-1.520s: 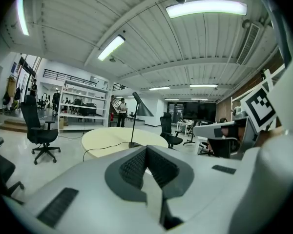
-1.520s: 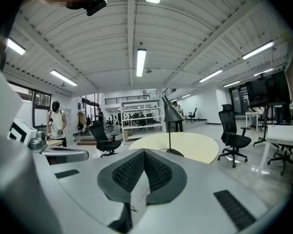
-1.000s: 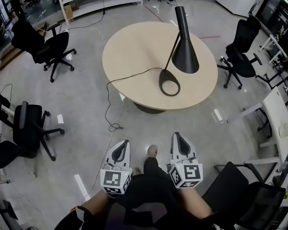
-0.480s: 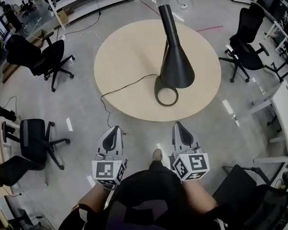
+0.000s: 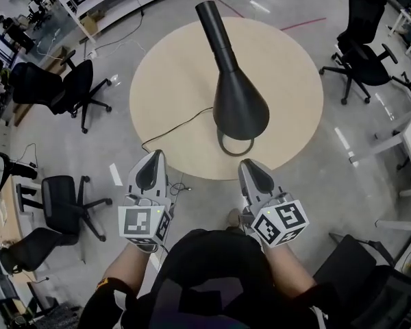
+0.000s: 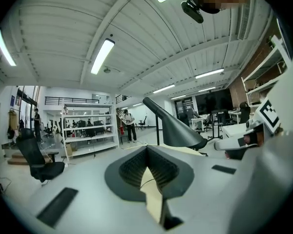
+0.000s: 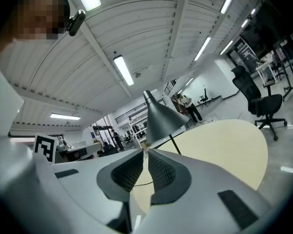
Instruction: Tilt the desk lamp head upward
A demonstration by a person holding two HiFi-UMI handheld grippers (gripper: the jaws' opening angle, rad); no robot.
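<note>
black lamp head (image 5: pixel 240 105) sits untouched. left gripper (image 5: pixel 152 162) and right gripper (image 5: pixel 250 170) hang short of the desk (image 5: pixel 171 81), jaws closed and empty. reaching in comes next, i'd say.

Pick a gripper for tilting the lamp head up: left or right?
Right, probably. In the head view the right gripper sits close to the lamp head, nearly in line with it; the left gripper is off to the side, farther away. Both hold nothing.

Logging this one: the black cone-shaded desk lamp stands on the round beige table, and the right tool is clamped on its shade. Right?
Not quite. The black cone-shaded desk lamp stands on the round beige table, but the right tool is clear of the lamp, gripping nothing; the head view shows it.
</note>
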